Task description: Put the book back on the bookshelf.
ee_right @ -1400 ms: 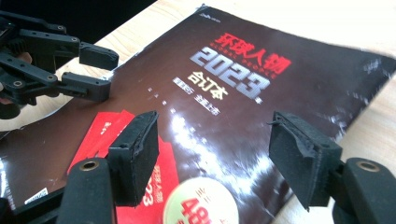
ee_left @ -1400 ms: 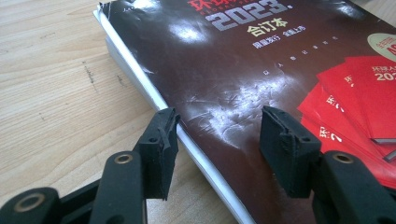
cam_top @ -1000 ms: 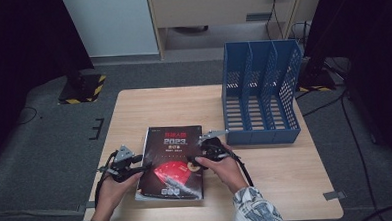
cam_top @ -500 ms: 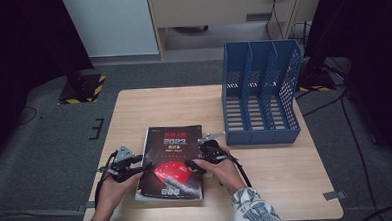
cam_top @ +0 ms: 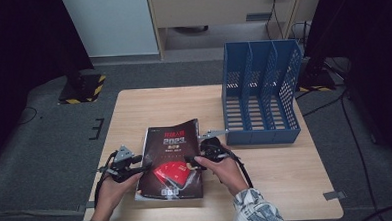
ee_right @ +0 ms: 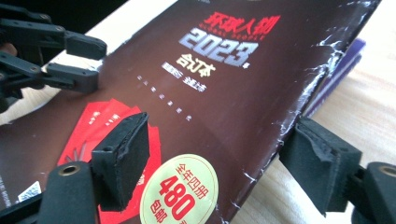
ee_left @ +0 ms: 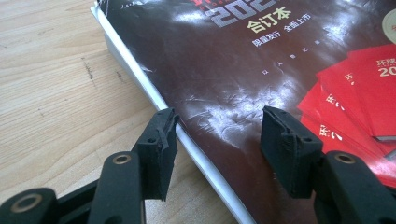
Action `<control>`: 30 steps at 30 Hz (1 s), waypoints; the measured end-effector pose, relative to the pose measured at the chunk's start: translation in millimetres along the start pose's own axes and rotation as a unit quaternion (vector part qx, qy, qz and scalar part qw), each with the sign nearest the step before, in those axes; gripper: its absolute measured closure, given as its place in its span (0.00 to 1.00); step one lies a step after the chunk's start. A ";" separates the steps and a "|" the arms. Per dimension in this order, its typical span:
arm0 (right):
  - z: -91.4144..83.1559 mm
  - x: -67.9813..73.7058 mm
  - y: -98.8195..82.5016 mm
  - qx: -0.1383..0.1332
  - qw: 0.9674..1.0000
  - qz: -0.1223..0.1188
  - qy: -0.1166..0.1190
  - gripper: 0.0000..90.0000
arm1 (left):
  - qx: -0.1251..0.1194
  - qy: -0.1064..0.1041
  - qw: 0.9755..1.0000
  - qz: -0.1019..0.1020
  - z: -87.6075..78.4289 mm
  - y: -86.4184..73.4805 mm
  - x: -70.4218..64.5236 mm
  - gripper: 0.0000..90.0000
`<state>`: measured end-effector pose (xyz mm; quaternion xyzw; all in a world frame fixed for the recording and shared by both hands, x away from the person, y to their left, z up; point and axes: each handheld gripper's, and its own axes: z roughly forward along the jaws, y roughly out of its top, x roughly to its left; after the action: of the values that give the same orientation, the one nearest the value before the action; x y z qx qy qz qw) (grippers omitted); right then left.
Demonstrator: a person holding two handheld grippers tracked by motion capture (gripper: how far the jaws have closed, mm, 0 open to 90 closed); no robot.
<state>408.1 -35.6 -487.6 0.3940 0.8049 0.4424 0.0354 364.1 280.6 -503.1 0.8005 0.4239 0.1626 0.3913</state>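
A thick book (cam_top: pixel 171 161) with a dark brown cover and red artwork lies flat near the table's front edge. My left gripper (cam_top: pixel 144 166) is at its left edge. In the left gripper view its open jaws (ee_left: pixel 217 128) straddle the white edge of the book (ee_left: pixel 243 60), one on the table side and one over the cover. My right gripper (cam_top: pixel 188 161) is at the book's right edge. Its jaws (ee_right: pixel 219 133) have just been closing and still stand apart, with the worn edge of the cover (ee_right: pixel 210 93) between them. The left gripper (ee_right: pixel 79 60) shows across the book.
A blue file rack (cam_top: pixel 260 87) with three slots stands at the back right of the wooden table (cam_top: pixel 159 107). Bare tabletop lies behind the book and to the right of my right hand. Dark floor and cables surround the table.
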 end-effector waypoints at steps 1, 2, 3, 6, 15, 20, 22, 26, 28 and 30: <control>-1.9 1.8 2.5 -0.005 1.000 -0.002 0.001 0.30 | 0.000 0.000 1.000 -0.001 -0.1 0.0 0.2 0.50; -1.9 1.8 2.5 -0.005 1.000 -0.002 0.001 0.30 | -0.001 0.000 1.000 0.001 -0.1 0.0 0.6 0.50; -2.8 2.7 3.8 -0.011 1.000 -0.005 0.005 0.32 | -0.002 0.000 1.000 0.000 0.0 -0.1 0.8 0.50; -3.8 7.3 8.3 -0.014 1.000 -0.010 0.013 0.32 | 0.000 0.000 1.000 -0.001 -0.2 -0.1 1.1 0.50; -5.1 14.1 18.5 -0.014 0.999 -0.029 0.025 0.35 | 0.002 -0.002 1.000 0.001 0.1 0.7 2.4 0.49; -1.5 15.6 22.2 -0.019 0.999 -0.027 0.026 0.37 | 0.001 -0.006 1.000 -0.001 0.0 0.1 3.8 0.49; 1.5 16.5 23.5 -0.017 0.999 -0.026 0.027 0.37 | 0.001 -0.006 1.000 -0.002 0.1 0.1 3.8 0.49; 10.2 17.6 24.6 0.006 0.999 -0.026 0.022 0.37 | 0.001 -0.007 1.000 -0.002 0.2 0.3 3.9 0.49; 15.0 15.9 24.4 0.014 0.999 -0.024 0.025 0.37 | 0.001 -0.008 1.000 -0.002 0.4 0.4 4.1 0.48; 19.9 13.8 24.1 0.021 0.999 -0.016 0.029 0.37 | 0.001 -0.009 1.000 -0.001 0.6 0.6 4.2 0.48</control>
<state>421.3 -5.6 -477.8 0.3684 0.8209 0.4363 0.0112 367.2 283.5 -503.4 0.8017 0.4216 0.1546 0.3944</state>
